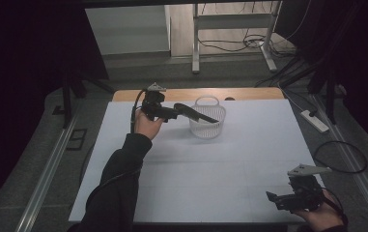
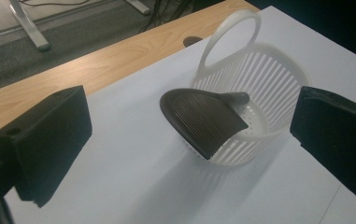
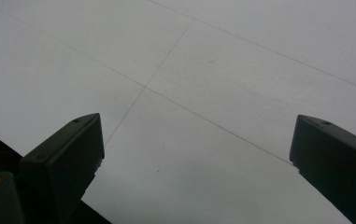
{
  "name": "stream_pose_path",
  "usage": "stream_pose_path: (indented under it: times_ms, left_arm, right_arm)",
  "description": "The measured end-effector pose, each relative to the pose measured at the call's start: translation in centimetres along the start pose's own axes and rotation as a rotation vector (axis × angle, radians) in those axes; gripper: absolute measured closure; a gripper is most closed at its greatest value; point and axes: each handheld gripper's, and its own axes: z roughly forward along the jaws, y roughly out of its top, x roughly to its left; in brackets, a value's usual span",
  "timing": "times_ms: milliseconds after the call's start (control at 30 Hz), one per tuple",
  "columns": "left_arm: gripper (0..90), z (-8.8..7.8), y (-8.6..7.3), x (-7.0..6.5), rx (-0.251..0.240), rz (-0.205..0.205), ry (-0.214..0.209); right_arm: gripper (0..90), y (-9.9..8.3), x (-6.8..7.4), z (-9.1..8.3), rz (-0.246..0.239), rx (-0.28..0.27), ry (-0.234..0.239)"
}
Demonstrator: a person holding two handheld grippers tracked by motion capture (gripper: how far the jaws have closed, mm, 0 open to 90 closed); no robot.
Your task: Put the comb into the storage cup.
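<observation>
Dustpan [image 2: 201,121] lies tilted across rim of white basket [image 2: 269,79] w/ left gripper [image 2: 189,135] jaws apart, right gripper [image 3: 196,154] also wide apart near table [image 1: 210,169] edge; a nudge could tip it out.

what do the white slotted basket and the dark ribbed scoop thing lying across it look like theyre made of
The white slotted basket looks like moulded plastic: thin even ribs, a one-piece loop handle, a slightly translucent matte wall. The dark ribbed scoop resting on its rim also looks like plastic, matte dark grey with fine moulded grooves, though rubber cannot be ruled out.
</observation>
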Motion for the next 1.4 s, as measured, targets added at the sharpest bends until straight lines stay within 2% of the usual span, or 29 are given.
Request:
stream_pose_path:
  times_ms: [300,633,767,1133,1400]
  left_arm:
    - [0.0,-0.7,-0.6,0.1,-0.009,0.003,-0.009]
    - [0.0,-1.7,-1.4,0.1,-0.035,-0.005,-0.039]
    - [0.0,-2.1,-1.7,0.0,-0.032,0.004,-0.036]
    - [0.0,-2.7,-2.5,0.3,-0.026,-0.006,-0.034]
    - [0.0,-3.1,-3.0,0.4,-0.012,-0.009,-0.047]
  right_arm:
    - [3.0,0.0,0.0,0.0,-0.002,-0.001,-0.001]
    - [0.3,0.0,0.0,-0.1,-0.002,-0.005,0.002]
    - [0.0,0.0,0.0,-0.1,-0.001,-0.01,0.005]
    - [0.0,-0.1,0.0,-0.3,0.004,-0.03,0.007]
    - [0.0,-0.1,0.1,-0.4,0.0,-0.041,-0.015]
